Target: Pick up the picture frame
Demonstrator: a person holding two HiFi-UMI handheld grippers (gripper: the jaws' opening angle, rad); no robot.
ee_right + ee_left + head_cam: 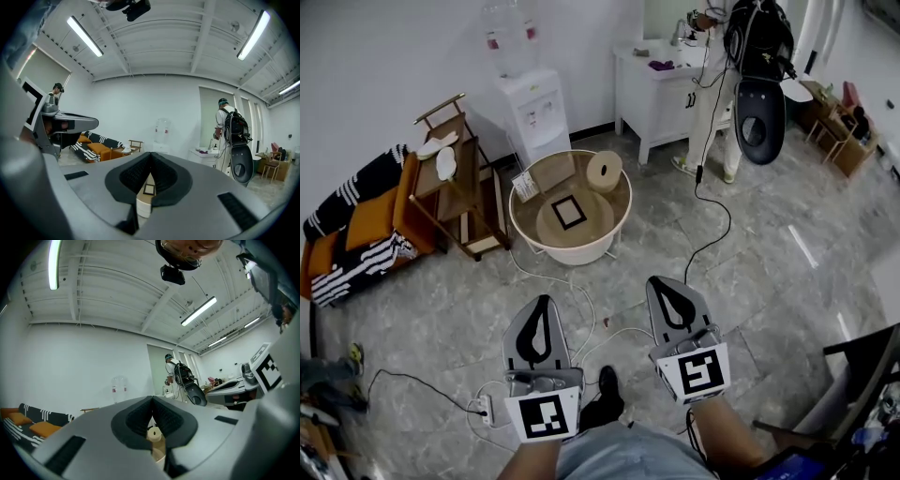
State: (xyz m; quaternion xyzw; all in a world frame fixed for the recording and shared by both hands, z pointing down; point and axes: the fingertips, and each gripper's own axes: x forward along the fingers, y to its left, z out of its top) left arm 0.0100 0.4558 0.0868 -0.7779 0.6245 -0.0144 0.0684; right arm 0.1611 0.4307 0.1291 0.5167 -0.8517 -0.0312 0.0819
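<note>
The picture frame (569,212), small with a black border, lies flat on a round board in the cream round table (525,230) across the floor. Through the right gripper's jaws it shows as a small dark rectangle (149,189). Beside the frame on that table stands a pale roll (604,171), which also shows through the left gripper's jaws (153,434). My left gripper (542,300) and right gripper (660,280) are held level over the floor, well short of the table. Both are shut with nothing in them, tips meeting in the left gripper (152,400) and the right gripper (151,156).
A brown board (551,172) leans inside the table's rim. Left of it are a wooden shelf (459,178) and a sofa (356,230); behind stands a water dispenser (530,108). A person (741,56) stands at a white cabinet (661,89). Cables and a power strip (485,410) lie on the floor.
</note>
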